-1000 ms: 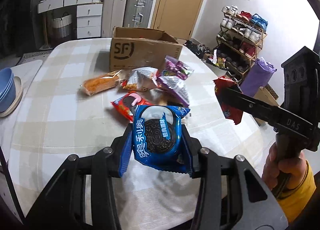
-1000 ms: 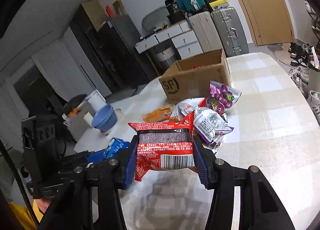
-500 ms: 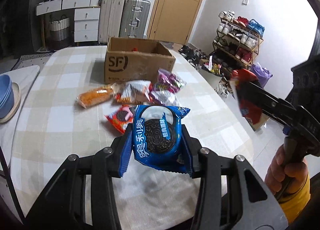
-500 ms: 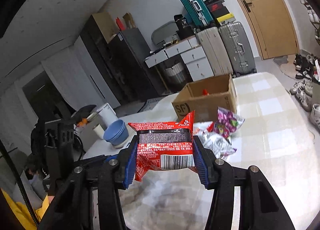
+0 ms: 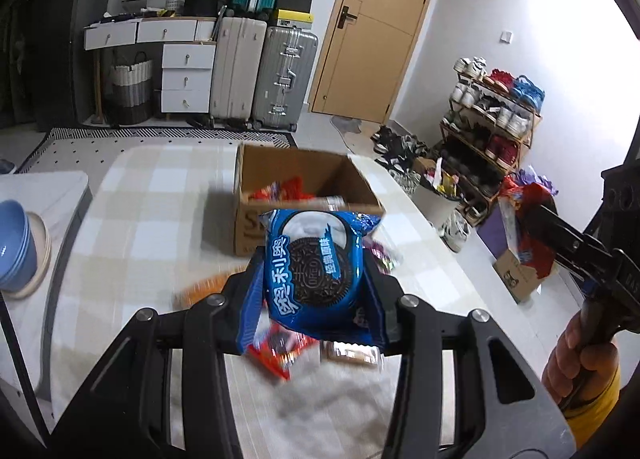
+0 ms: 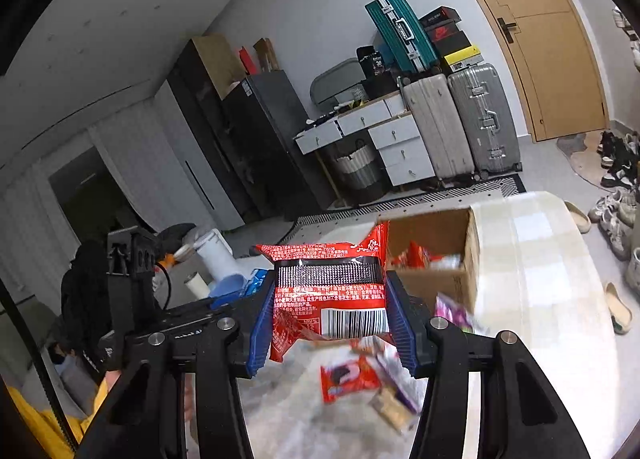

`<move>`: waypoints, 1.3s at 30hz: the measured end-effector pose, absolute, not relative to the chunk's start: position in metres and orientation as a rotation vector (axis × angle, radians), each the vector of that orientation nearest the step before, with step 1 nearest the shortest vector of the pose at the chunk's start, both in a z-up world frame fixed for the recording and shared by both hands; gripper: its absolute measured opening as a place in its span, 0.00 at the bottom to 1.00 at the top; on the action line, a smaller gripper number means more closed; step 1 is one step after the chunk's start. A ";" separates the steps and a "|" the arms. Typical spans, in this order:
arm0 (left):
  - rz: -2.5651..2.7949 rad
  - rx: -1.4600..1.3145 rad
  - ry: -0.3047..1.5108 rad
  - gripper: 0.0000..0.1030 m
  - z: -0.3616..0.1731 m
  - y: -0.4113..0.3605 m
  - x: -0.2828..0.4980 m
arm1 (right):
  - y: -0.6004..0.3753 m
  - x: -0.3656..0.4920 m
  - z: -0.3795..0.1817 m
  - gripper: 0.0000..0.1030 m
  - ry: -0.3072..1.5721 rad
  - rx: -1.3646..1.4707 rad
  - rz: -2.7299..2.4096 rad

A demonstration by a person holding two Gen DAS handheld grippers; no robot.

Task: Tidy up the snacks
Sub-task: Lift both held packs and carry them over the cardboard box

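Left gripper (image 5: 314, 279): tilted downward over the table (image 5: 120, 227), pads clamped on both sides of the Oreo pack (image 5: 316, 271), which stands upright in the air.
Right gripper (image 6: 330, 315): nearly level, clamped on the red pack (image 6: 328, 291), barcode side toward the camera.
Right hand (image 5: 580, 355): fist around the handle, yellow sleeve at the wrist.
Box (image 5: 344, 179): open on the table, just past both packs, red wrappers inside.
Loose snacks (image 6: 350, 375): on the table below the grippers, blurred.
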State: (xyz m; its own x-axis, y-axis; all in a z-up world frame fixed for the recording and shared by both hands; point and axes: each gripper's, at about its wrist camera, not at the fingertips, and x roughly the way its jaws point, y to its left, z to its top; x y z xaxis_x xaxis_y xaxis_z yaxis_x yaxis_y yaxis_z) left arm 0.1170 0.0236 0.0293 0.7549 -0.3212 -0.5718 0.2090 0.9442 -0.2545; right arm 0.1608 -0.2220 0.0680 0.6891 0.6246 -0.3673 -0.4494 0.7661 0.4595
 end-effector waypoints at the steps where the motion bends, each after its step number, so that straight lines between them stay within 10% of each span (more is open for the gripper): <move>1: -0.286 -0.181 0.652 0.39 0.035 0.025 0.127 | -0.222 0.167 0.071 0.50 0.532 0.348 0.614; 17: -0.275 -0.119 0.662 0.39 0.086 0.009 0.276 | -0.200 0.309 0.083 0.50 0.632 0.333 0.578; 39: -0.246 -0.110 0.852 0.39 -0.015 -0.007 0.428 | -0.194 0.394 0.008 0.50 0.779 0.337 0.536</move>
State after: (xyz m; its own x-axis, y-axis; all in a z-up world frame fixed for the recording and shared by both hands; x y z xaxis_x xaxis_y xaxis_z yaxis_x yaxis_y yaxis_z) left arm 0.4279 -0.0066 -0.0148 0.6324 -0.2583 -0.7304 0.1704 0.9661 -0.1941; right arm 0.3944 -0.1939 0.0079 0.5894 0.5713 -0.5712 -0.3299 0.8156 0.4753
